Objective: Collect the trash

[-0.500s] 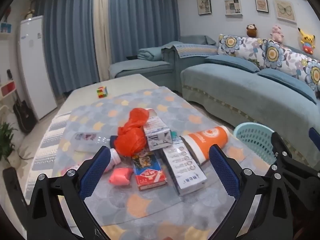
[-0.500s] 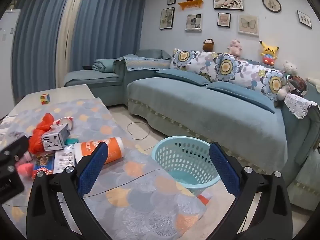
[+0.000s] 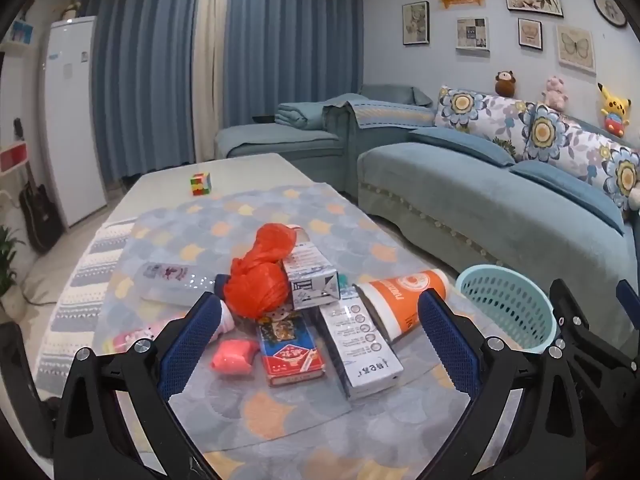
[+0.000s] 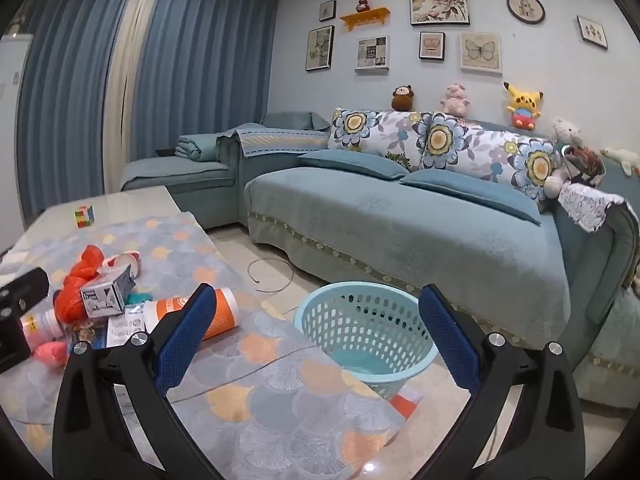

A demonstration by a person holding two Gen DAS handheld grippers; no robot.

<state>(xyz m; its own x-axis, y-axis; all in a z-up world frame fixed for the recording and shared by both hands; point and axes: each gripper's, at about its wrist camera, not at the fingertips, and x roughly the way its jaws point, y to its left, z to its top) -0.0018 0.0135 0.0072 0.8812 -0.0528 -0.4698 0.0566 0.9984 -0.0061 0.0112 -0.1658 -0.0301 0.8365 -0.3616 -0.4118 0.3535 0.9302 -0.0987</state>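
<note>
The left tongs (image 3: 320, 336) hang level over the near edge of the tabletop (image 3: 248, 172), their blue pads spread wide and released, with nothing between them. They face the pile of trash that lies on the patterned cloth (image 3: 280, 408). The right tongs (image 4: 316, 332) hang to the right of them, equally wide and released, aimed past the tabletop's corner at the basket (image 4: 332, 316); they grasp nothing.

The trash sits bunched in the middle of the cloth. An orange bag (image 3: 260, 280), crumpled, leans on a small carton (image 3: 312, 280). A long white box (image 3: 360, 340) lies in front of the carton, and a red-and-blue box (image 3: 290, 356) lies flat just left of it. An orange cup (image 3: 404, 300) lies on its side, touching the white box, with its mouth toward the basket. A clear bottle (image 3: 172, 278) lies on its side left of the bag, and a pink wad (image 3: 234, 356) rests just beside the red-and-blue box. A cube (image 3: 201, 184) stands well apart on the far bare end.

The basket, pale teal with holed walls, stands upright on the floor between the tabletop and the sofa (image 4: 400, 232). The right view looks into it: the bottom that shows holds nothing.
</note>
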